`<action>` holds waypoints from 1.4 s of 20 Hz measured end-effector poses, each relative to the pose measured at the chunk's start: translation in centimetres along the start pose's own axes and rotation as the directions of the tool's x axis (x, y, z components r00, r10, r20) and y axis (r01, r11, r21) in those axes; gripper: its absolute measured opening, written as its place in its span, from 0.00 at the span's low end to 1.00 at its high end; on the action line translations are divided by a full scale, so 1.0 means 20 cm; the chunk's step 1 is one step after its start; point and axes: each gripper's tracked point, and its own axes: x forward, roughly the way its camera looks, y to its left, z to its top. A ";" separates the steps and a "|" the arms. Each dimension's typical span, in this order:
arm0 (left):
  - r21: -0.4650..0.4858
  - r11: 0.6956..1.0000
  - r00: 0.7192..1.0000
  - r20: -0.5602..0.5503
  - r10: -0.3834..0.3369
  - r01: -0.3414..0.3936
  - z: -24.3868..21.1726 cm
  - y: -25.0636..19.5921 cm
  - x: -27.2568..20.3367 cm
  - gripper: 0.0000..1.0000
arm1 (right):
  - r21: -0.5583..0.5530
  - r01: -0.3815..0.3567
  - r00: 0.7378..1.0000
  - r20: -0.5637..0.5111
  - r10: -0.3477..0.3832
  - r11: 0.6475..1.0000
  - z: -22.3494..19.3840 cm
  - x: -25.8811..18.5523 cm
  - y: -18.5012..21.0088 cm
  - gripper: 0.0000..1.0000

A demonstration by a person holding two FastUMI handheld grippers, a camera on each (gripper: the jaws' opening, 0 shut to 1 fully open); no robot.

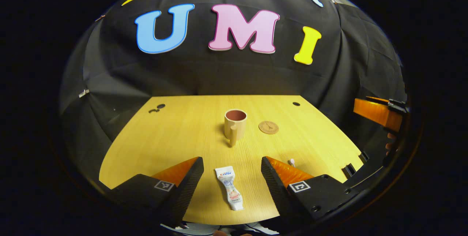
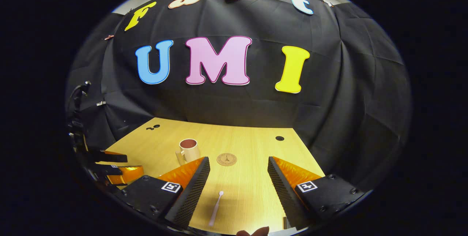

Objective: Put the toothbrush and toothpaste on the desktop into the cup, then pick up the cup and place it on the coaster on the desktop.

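The left claw point(image 1: 232, 172) hangs released above the tabletop point(image 1: 175, 133), its fingers spread wide with the toothpaste point(image 1: 229, 187) lying flat between them, touching neither; the right claw point(image 2: 238, 177) is likewise released and empty, the toothbrush point(image 2: 216, 208) lying on the wood between its fingers with the head pointing away toward the back; the cup point(image 1: 235, 122) stands upright and empty near the middle of the tabletop, handle turned toward the front, and the coaster point(image 1: 268, 127) lies bare just beside it on the right; nothing has gone into the cup yet, so the step in hand looks like the first pickup, probably the tube; to do it well the left claw should come straight down with the tube centred, closing across the tube's narrow width near its middle (a soft tube tends to sag or twist if pinched at one end), and the fingertips should reach the wood before closing, since the tube lies low; it should then be lifted clear and tipped end-down over the cup's mouth, approaching from above so the rim is not nudged; the toothbrush, thin and flat, will want the same low, square pinch from the right claw.
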 end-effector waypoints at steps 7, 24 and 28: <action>-0.025 0.996 0.982 -0.171 0.082 -0.087 -0.31 0.05 0.32 0.95 | -0.010 -0.008 0.998 -0.062 0.008 1.000 -0.09 0.02 -0.10 0.98; -0.027 0.989 0.926 -0.357 0.124 -0.143 -0.66 0.07 0.64 0.42 | 0.032 -0.044 0.986 -0.161 0.049 0.999 -0.25 0.18 -0.22 0.98; -0.026 0.996 0.911 -0.406 0.068 -0.086 -0.66 0.07 0.63 0.30 | 0.055 -0.040 0.983 -0.176 0.049 0.998 -0.27 0.17 -0.18 0.98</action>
